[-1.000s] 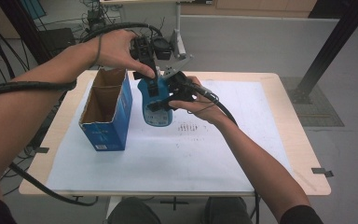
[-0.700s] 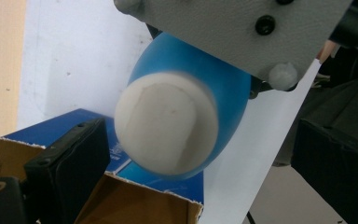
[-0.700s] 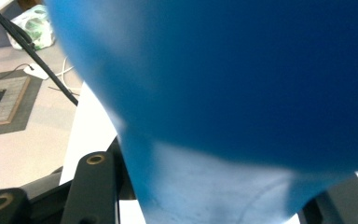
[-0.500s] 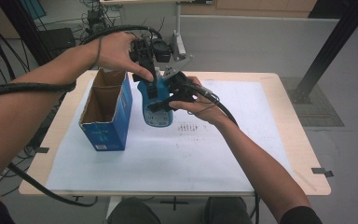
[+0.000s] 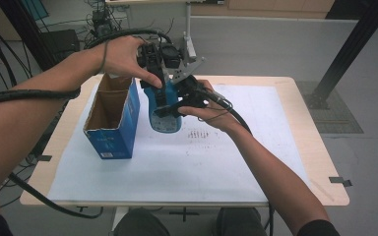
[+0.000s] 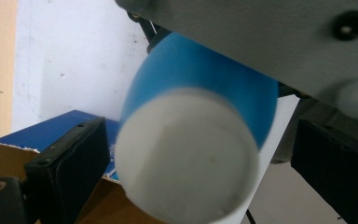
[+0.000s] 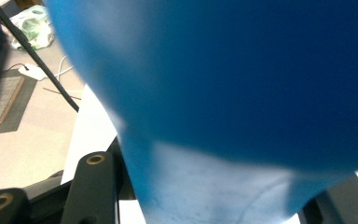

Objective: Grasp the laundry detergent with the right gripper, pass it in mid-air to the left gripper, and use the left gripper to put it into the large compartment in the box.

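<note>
A blue rounded object (image 5: 165,112) with a pale flat end hangs tilted above the white sheet, just right of the box. My right gripper (image 5: 179,101) comes in from the right and is shut on the blue object (image 7: 223,93), whose body bulges between the two black jaws. My left gripper (image 5: 156,73) reaches down from above onto the upper end. In the left gripper view the blue object (image 6: 191,140) turns its white round end toward the camera. A thin gap shows between it and each jaw, so the left gripper (image 6: 200,158) is open.
An open blue cardboard box (image 5: 112,114) stands upright at the left of the white sheet (image 5: 192,167) on the wooden table (image 5: 320,147). Black cables trail from both grippers. A black post stands off the table's far right corner.
</note>
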`<state>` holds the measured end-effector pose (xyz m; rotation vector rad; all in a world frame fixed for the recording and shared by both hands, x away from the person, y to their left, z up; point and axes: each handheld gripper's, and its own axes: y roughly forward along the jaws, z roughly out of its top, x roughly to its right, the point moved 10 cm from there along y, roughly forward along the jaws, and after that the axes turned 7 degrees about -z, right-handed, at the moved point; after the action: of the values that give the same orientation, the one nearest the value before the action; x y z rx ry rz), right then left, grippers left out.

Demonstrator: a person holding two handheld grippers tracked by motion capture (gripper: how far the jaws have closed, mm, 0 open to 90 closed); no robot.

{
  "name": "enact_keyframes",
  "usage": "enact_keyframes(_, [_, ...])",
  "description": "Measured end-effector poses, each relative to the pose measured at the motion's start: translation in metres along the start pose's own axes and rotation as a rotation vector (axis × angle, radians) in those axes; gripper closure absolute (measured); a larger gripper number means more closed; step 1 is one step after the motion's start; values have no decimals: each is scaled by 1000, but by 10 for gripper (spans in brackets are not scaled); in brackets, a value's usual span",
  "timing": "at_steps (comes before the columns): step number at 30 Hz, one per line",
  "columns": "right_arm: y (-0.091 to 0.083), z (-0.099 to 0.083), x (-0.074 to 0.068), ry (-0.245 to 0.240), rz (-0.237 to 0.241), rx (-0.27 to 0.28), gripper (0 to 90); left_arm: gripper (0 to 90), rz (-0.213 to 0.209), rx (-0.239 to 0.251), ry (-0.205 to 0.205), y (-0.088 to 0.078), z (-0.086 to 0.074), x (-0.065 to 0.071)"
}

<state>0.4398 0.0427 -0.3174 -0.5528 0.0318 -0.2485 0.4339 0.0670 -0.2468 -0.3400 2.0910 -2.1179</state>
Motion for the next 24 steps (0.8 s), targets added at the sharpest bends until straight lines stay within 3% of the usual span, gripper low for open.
enact_keyframes(12, [-1,5,-6,-42,16,20,441,48,-28,14,-1,2,0,1])
enact_keyframes(24, [-4,8,-11,-48,32,30,441,50,-38,15,13,3,3,4])
